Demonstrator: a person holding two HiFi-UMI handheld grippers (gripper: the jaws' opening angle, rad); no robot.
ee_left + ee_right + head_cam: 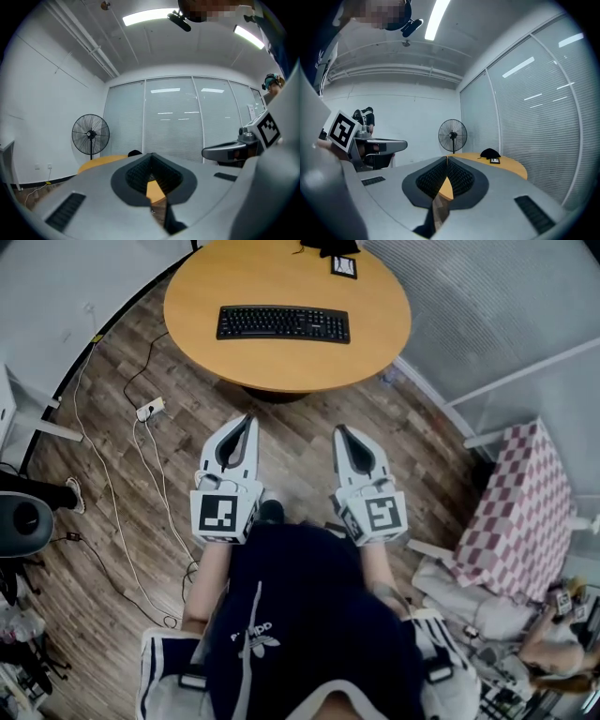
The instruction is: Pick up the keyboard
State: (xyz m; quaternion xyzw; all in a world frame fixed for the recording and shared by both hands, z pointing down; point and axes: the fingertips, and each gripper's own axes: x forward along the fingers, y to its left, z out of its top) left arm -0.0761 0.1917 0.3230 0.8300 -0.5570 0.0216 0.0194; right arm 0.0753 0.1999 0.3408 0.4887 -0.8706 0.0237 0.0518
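Observation:
A black keyboard [283, 322] lies flat on the round wooden table [375, 329] at the top of the head view. My left gripper [248, 420] and my right gripper [341, 431] hover side by side over the wood floor, a short way before the table's near edge. Both point level toward the table, jaws shut, nothing between them. In the left gripper view the left gripper [151, 155] has the table [101, 162] just beyond its tip. The right gripper [446, 159] likewise sees the table [511, 165] ahead. The keyboard does not show in either gripper view.
A small black item and a dark framed card [344, 265] sit at the table's far edge. White cables and a power strip [150, 410] run over the floor at left. A standing fan [90, 134] is behind the table. A checked cloth [520, 512] lies at right.

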